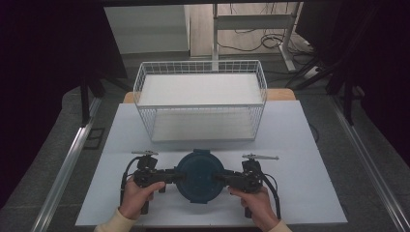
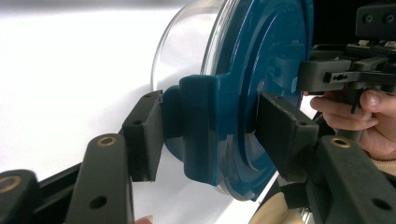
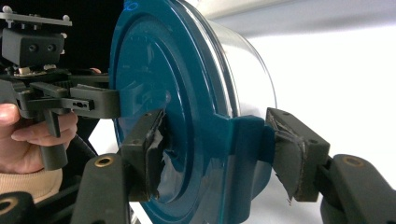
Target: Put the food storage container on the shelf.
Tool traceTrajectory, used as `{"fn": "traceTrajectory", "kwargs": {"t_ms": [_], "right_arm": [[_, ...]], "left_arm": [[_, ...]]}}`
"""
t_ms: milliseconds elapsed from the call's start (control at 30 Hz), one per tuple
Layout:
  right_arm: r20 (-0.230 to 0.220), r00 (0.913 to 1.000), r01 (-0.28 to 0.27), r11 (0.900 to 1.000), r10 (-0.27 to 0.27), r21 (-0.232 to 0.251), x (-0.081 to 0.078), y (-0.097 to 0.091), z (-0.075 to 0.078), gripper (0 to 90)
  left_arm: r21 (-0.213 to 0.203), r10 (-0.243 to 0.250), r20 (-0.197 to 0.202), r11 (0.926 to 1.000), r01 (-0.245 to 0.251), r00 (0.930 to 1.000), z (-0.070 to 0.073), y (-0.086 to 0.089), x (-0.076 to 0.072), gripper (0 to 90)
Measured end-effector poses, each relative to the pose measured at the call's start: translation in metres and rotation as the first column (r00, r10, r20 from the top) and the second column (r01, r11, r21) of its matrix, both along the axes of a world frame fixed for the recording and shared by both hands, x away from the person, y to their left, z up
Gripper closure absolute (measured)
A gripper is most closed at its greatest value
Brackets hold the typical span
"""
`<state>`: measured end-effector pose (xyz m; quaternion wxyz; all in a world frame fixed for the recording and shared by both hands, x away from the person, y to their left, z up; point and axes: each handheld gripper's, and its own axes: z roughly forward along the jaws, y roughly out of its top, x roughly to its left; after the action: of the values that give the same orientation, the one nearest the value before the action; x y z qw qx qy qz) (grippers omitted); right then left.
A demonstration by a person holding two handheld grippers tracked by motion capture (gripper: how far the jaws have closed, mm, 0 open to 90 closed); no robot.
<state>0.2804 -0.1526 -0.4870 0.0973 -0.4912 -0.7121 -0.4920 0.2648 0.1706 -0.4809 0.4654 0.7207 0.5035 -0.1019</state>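
A round glass container (image 1: 197, 166) with a dark teal lid sits at the near middle of the white table (image 1: 300, 159), held between both grippers. My left gripper (image 1: 177, 177) comes in from the container's left. In the left gripper view, my left gripper (image 2: 210, 121) has its pads pressed on the lid's side clip (image 2: 198, 126), and the clear glass bowl (image 2: 187, 42) lies behind. My right gripper (image 1: 220, 178) comes in from the right. In the right gripper view, my right gripper (image 3: 217, 140) is shut on the opposite clip (image 3: 243, 154) of the lid (image 3: 154, 60).
A white wire basket (image 1: 200, 99) stands just behind the container at the back of the table. Dark floor and metal rails flank the table on both sides. Each gripper view also shows the other hand and its gripper beyond the lid.
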Motion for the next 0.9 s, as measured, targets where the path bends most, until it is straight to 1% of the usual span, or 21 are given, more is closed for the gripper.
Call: {"fn": "traceTrajectory", "kwargs": {"t_ms": [67,100,133,167,200,267,300,367,400,667,900], "right_arm": [[0.027,0.9996,-0.004,1.0,0.005,-0.004,-0.001,0.0,0.005,39.8],[0.027,0.9996,-0.004,1.0,0.005,-0.004,-0.001,0.0,0.005,39.8],[0.047,0.9989,-0.009,1.0,0.009,-0.002,-0.003,-0.001,0.009,39.8],[0.047,0.9989,-0.009,1.0,0.009,-0.002,-0.003,-0.001,0.009,39.8],[0.064,0.9978,-0.015,0.9999,0.015,-0.004,-0.004,-0.002,0.013,39.8],[0.084,0.9963,-0.017,0.9998,0.017,-0.006,-0.005,-0.003,0.016,39.8],[0.091,0.9956,-0.021,0.9997,0.022,-0.009,-0.005,-0.003,0.018,39.8],[0.098,0.995,-0.021,0.9997,0.021,-0.01,-0.006,-0.003,0.02,39.8],[0.11,0.9937,-0.022,0.9997,0.024,-0.012,-0.006,-0.004,0.022,39.8],[0.137,0.9901,-0.027,0.9996,0.028,-0.013,-0.006,-0.005,0.03,39.8],[0.152,0.9878,-0.033,0.9993,0.036,-0.019,-0.002,-0.006,0.036,39.9]], "left_arm": [[0.003,-0.001,0.019,1.0,0.001,0.9998,0.005,-0.001,-0.002,43.8],[0.003,-0.001,0.019,1.0,0.001,0.9998,0.005,-0.001,-0.002,43.8],[0.009,-0.002,0.036,1.0,0.002,0.9993,0.009,-0.002,-0.004,43.8],[0.009,-0.002,0.036,1.0,0.002,0.9993,0.009,-0.002,-0.004,43.8],[0.013,-0.004,0.052,0.9999,0.004,0.9986,0.013,-0.002,-0.005,43.8],[0.014,-0.006,0.065,0.9999,0.005,0.9979,0.016,-0.003,-0.006,43.8],[0.014,-0.006,0.065,0.9999,0.005,0.9979,0.016,-0.003,-0.006,43.8],[0.014,-0.007,0.072,0.9999,0.006,0.9974,0.019,-0.004,-0.007,43.8],[0.014,-0.007,0.081,0.9999,0.006,0.9967,0.021,-0.005,-0.007,43.8],[0.022,-0.012,0.109,0.9997,0.009,0.994,0.029,-0.006,-0.007,43.9],[0.021,-0.012,0.12,0.9997,0.01,0.9927,0.034,-0.006,-0.004,43.9]]}}
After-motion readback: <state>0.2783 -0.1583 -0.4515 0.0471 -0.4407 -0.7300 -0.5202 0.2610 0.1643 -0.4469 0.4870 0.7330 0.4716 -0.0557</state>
